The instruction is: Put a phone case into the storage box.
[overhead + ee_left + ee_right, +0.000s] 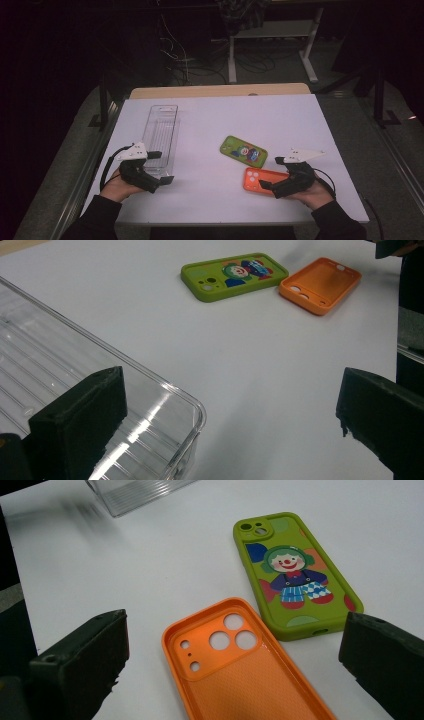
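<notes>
An orange phone case (254,179) lies inner side up on the white table (210,120), near the front right. My right gripper (272,173) is open, one jaw on each side of the orange case's (240,680) near end. A green phone case (243,151) with a clown picture lies just beyond it, printed side up. A clear plastic tray (161,131) stands at the left. My left gripper (162,166) is open at the tray's near end. One jaw hangs over the tray (50,355) and the other over bare table, with the tray corner between them.
A wooden strip (220,90) runs along the table's far edge. Beyond it are desk legs (232,60) and cables on a dark floor. Bare white surface lies between the tray and the green case (235,276) and across the far half.
</notes>
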`<state>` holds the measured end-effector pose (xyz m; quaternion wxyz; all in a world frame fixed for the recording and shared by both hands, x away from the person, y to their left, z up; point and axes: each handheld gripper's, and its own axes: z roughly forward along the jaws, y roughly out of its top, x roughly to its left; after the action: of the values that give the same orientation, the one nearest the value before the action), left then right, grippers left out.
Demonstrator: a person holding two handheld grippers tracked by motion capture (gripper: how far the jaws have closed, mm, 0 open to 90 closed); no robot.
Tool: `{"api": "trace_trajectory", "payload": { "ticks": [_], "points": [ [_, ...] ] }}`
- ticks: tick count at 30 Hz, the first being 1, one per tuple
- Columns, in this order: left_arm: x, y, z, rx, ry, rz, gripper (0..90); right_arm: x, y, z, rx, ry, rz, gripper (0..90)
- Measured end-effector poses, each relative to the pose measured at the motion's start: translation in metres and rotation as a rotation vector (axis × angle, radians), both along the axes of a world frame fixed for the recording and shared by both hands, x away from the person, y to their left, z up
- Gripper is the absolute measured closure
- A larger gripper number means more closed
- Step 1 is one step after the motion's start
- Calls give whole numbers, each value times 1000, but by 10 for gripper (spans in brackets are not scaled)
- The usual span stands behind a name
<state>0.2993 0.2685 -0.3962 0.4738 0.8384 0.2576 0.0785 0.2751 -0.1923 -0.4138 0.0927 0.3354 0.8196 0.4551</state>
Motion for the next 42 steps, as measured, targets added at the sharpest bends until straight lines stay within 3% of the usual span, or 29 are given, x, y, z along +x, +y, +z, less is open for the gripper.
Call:
{"api": "trace_trajectory", "payload": {
  "ticks": [5,11,18,22,25,27,29,30,33,34,35,36,37,38,39,42],
  "points": [
    [1,0,1,7,3,2,0,0,0,0,-4,8,-8,0],
    [1,-2,1,2,17,7,0,5,-3,3,-49,6,-19,0],
    [3,-3,3,-3,15,3,0,15,-9,4,-83,32,-25,0],
    [3,-2,2,6,14,1,0,20,-12,4,-104,52,-27,45],
    [2,-2,3,-3,13,2,0,23,-16,6,-127,52,-41,131],
    [2,-2,3,-8,12,3,0,27,-20,6,-140,68,-48,210],
    [2,-1,3,-6,9,4,0,28,-22,6,-153,73,-54,233],
    [2,-1,3,-4,7,2,0,32,-25,3,-158,92,-56,299],
    [2,-1,4,-4,7,4,0,34,-27,1,-175,108,-63,356],
    [1,-2,3,-6,9,6,0,37,-30,-1,-180,123,-71,431],
    [1,-2,3,-6,9,6,0,37,-30,-1,-180,123,-71,431],
    [1,-2,3,-8,11,5,0,39,-33,-3,-195,135,-77,503],
    [2,-2,3,-8,12,6,0,39,-33,-3,-195,135,-77,503],
    [2,-2,3,-6,16,6,0,42,-37,-5,-211,148,-81,574],
    [2,-2,3,-6,16,6,0,42,-37,-5,-211,148,-81,574],
    [3,-2,2,-2,12,2,0,44,-42,-9,-237,156,-84,689]
  ]
}}
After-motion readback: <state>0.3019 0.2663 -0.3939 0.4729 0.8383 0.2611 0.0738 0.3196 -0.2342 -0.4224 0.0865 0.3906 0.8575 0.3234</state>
